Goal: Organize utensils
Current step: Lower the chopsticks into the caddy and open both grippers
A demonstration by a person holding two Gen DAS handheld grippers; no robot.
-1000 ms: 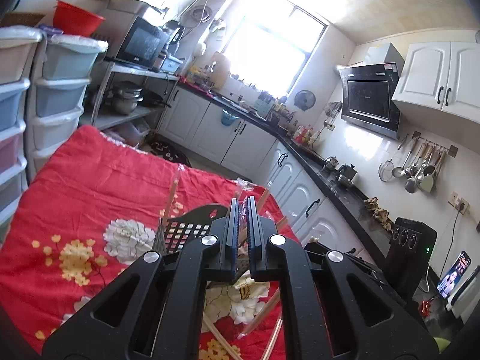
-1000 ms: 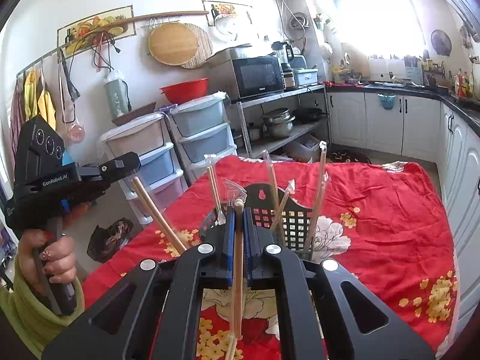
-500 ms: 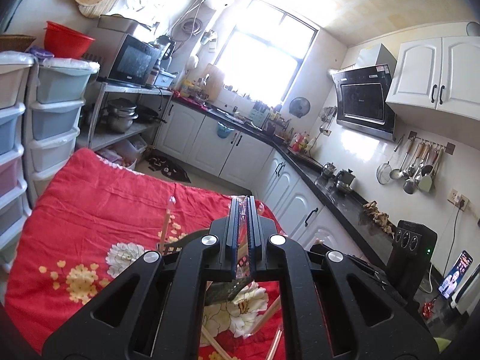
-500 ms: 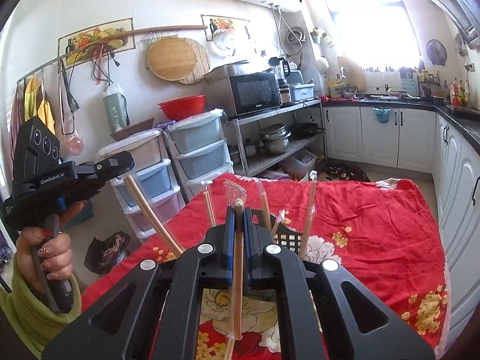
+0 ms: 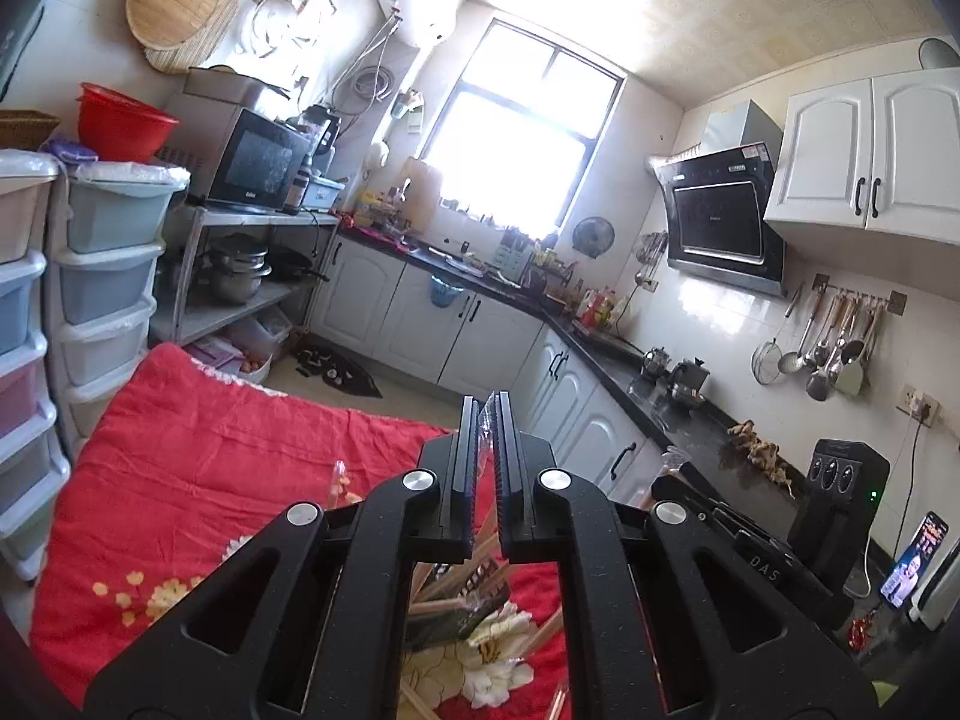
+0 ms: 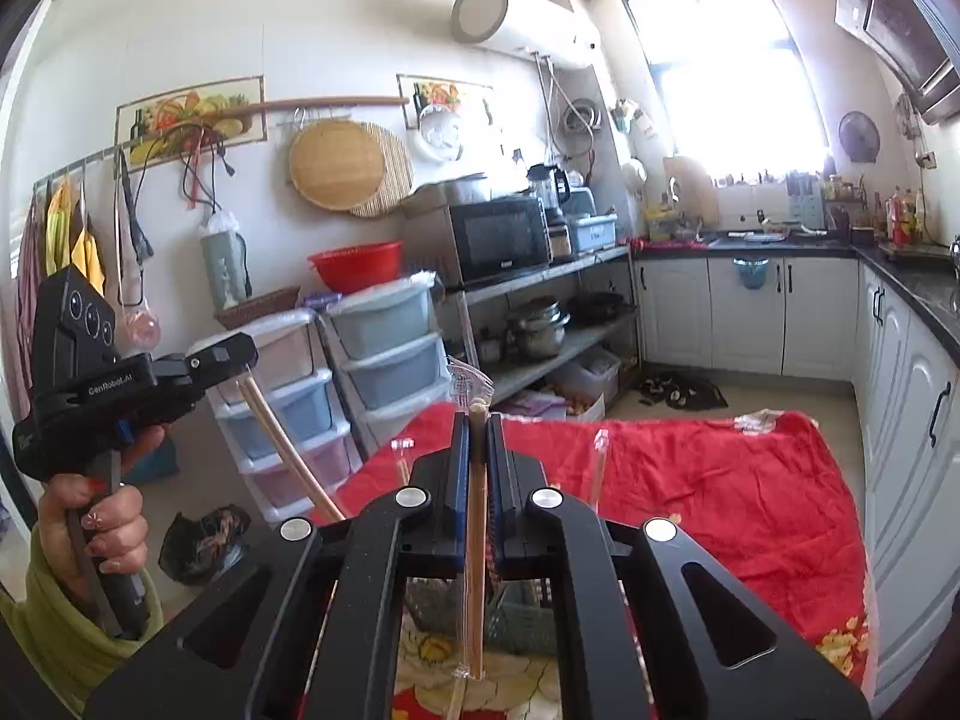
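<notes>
While each claw is clamped shut on wrapped chopsticks, the right claw [image 6: 477, 438] pinches its light, stiff, slippery-sleeved pair [image 6: 476, 546] mid-length above the basket [image 6: 522, 624]; the left claw [image 5: 485, 420] grips another's wrapper end.

Two grippers are showing: the right gripper [image 6: 478, 480] and, left of its fingers, the left gripper [image 6: 240, 363]. Each is pinching one wrapped chopstick pair: one [image 6: 477, 540] is standing between the right fingers, the other [image 6: 288, 450] is slanting from the left. One black basket [image 6: 522, 624] is sitting below the fingers.
</notes>
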